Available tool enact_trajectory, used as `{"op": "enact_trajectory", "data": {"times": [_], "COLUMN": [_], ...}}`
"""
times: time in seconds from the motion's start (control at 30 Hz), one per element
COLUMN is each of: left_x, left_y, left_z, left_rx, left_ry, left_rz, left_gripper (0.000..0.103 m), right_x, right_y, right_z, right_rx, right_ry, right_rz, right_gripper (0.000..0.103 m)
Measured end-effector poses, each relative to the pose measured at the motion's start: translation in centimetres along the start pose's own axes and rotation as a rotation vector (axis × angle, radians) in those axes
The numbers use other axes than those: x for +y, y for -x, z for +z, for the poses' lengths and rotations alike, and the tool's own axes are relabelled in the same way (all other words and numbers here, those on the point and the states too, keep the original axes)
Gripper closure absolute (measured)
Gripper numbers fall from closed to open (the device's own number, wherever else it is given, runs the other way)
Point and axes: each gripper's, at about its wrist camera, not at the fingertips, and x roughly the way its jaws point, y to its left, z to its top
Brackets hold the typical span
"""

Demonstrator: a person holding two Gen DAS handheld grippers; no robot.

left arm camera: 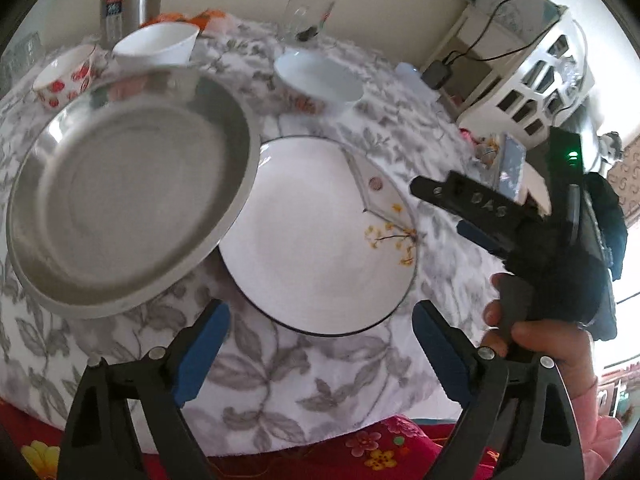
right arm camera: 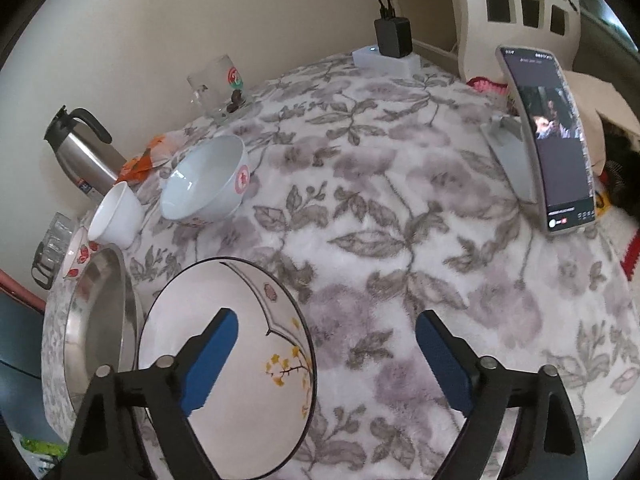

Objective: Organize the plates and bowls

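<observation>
- Leafy grey cloth covers the worktop.
- White plate (yellow flowers) lies beside the metal plate.
- Bowls sit farther back.
- Left tongs and right tongs are both apart, holding nothing.

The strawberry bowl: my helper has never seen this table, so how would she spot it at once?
Start at the big steel plate on the flowered cloth. Just behind its far rim stand two small bowls; take the left one, the strawberry bowl. Its wall carries red fruit prints, while the white bowl beside it is plain.

Embossed "DAS" on right hand-held gripper.
</observation>
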Motion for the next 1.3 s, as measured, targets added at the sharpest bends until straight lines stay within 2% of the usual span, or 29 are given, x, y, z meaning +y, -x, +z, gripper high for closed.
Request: {"op": "enact_trajectory", "data": {"times": [0.13,0.23,0.3,0.4,0.47,0.6,0.73,0.93,1.1,1.3], "left_x": [1.4,2.3,2.6,3.1,3.2,3.3,3.8,4.0,4.0,4.0], "left_y": [-1.4,-2.1,-2.4,-3.1,-3.2,-3.8,-4.3,-5.0,-5.1,-5.4], "left_z": [0.3,0.5,0.5,0.3,0.3,0.3,0.3,0.2,0.3,0.7], "left_rx": [0.001,0.003,0.008,0.025,0.023,0.020,0.017,0.012,-0.012,-0.047], "left_ry": [0.058,0.103,0.111,0.132,0.131,0.146,0.177,0.190,0.184,0.168], "left_rz": [0.052,0.063,0.073,0.076,0.083,0.090,0.091,0.092,0.108,0.127], "left_gripper": [0.010,0.012,0.028,0.029,0.031,0.035,0.043,0.055,0.062,0.066], "right_x": [-0.2,-0.1,0.0,0.2,0.3,0.4,0.8,1.4,1.4,1.5], "right_y": [-0.7,-1.2,-1.4,-1.6,-1.6,-1.9,-2.0,-2.7,-3.1,-4.4], "right_z": [-0.3,-0.4,-0.5,-0.5,-0.5,-0.6,-0.6,-0.8,-1.0,-1.3], "right_rx": [0.021,0.036,0.041,0.042,0.040,0.043,0.039,0.050,0.044,0.071], "right_ry": [-0.017,-0.014,-0.011,-0.013,-0.017,-0.010,0.009,0.043,0.042,0.050], "right_rz": [0.024,0.034,0.039,0.048,0.060,0.075,0.094,0.090,0.110,0.115], "right_gripper": [0.016,0.019,0.020,0.021,0.030,0.033,0.044,0.064,0.066,0.071]}}
